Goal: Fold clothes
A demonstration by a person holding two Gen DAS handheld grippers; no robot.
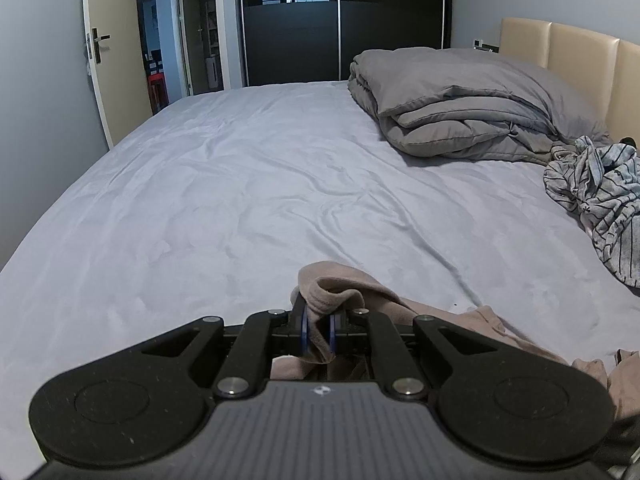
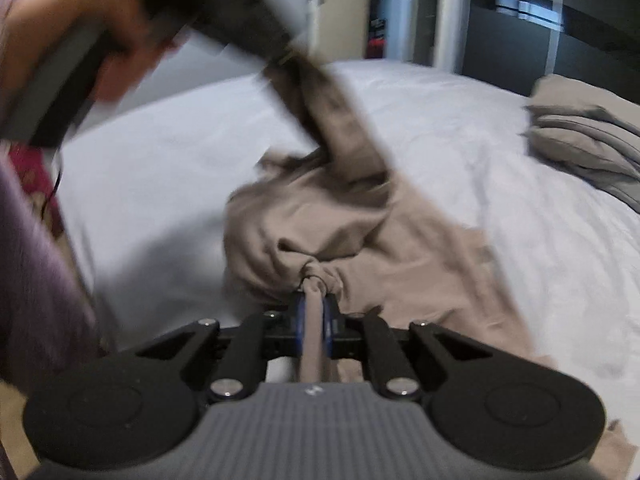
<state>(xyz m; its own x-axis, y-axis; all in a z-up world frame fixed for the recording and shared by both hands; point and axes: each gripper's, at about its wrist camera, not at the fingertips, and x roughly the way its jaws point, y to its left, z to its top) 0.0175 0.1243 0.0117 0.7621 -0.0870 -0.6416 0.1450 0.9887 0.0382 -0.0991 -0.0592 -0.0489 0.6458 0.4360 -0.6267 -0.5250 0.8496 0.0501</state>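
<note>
A beige garment (image 2: 320, 216) lies bunched on the pale bed sheet (image 2: 168, 152). My right gripper (image 2: 314, 316) is shut on a twisted fold of it at the near edge. One strip of the garment rises up and to the left to my left gripper (image 2: 276, 54), which is blurred and held above the bed. In the left wrist view my left gripper (image 1: 318, 326) is shut on a beige fold (image 1: 332, 290), and the rest of the garment (image 1: 492, 328) trails down to the right.
A folded grey duvet (image 1: 460, 100) lies by the beige headboard (image 1: 580, 52). A crumpled striped garment (image 1: 600, 192) sits at the bed's right edge. The person's hand (image 2: 120, 48) and sleeve (image 2: 32, 264) are at left. A dark wardrobe (image 1: 340, 20) and an open door (image 1: 108, 40) stand beyond.
</note>
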